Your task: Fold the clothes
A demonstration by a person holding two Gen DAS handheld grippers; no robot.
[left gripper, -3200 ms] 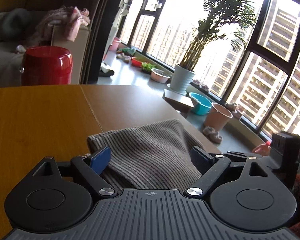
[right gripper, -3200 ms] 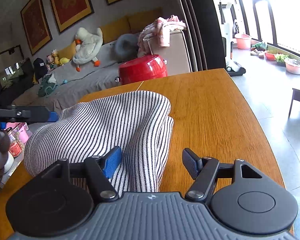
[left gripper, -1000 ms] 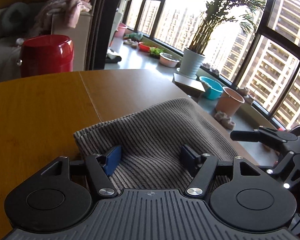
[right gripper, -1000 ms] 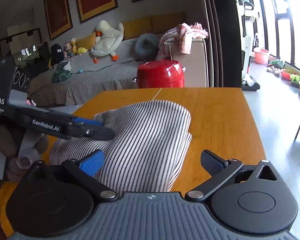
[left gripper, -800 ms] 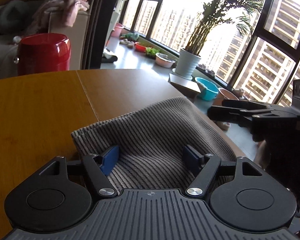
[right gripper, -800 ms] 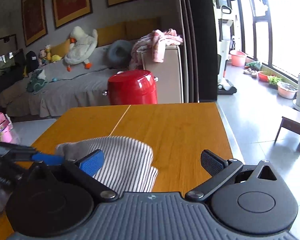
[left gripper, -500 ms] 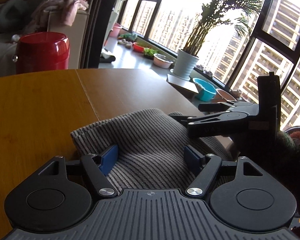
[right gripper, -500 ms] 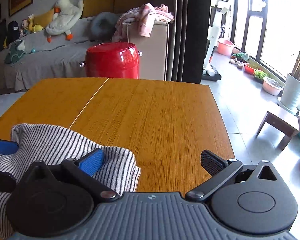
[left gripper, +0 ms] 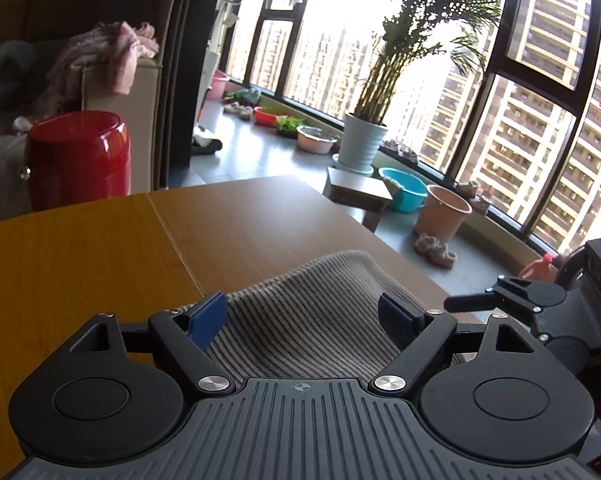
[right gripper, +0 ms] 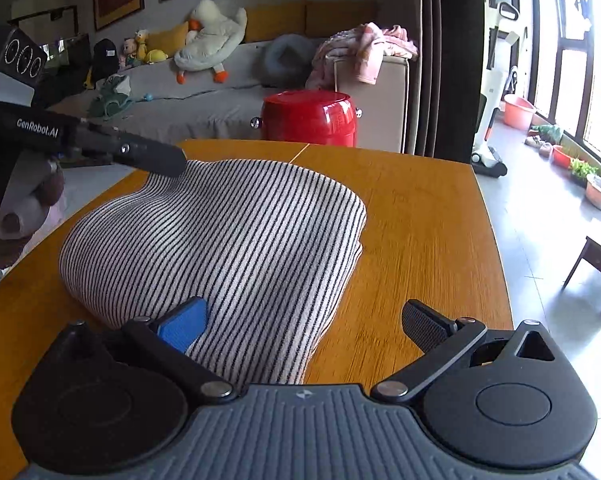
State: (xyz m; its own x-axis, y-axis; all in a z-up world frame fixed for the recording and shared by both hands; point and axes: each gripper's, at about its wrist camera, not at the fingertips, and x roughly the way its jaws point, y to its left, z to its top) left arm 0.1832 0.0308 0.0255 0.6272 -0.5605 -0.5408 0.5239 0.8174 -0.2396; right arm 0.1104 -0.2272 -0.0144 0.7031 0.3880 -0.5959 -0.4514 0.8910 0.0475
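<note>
A striped knit garment lies folded in a mound on the wooden table. In the left wrist view the same garment lies between my open fingers. My left gripper is open just above the cloth's near end, holding nothing. My right gripper is open over the garment's near edge, its blue pad above the cloth. The left gripper shows in the right wrist view at the garment's far left corner. The right gripper shows in the left wrist view at the right.
A red drum-shaped stool stands behind the table's far edge. A sofa with plush toys is beyond. The table's right edge drops to the floor. A potted plant and basins stand by the windows.
The right gripper has swung back from over the cloth's middle to the garment's near side. The left gripper has lifted and drawn back a little. Both stay open.
</note>
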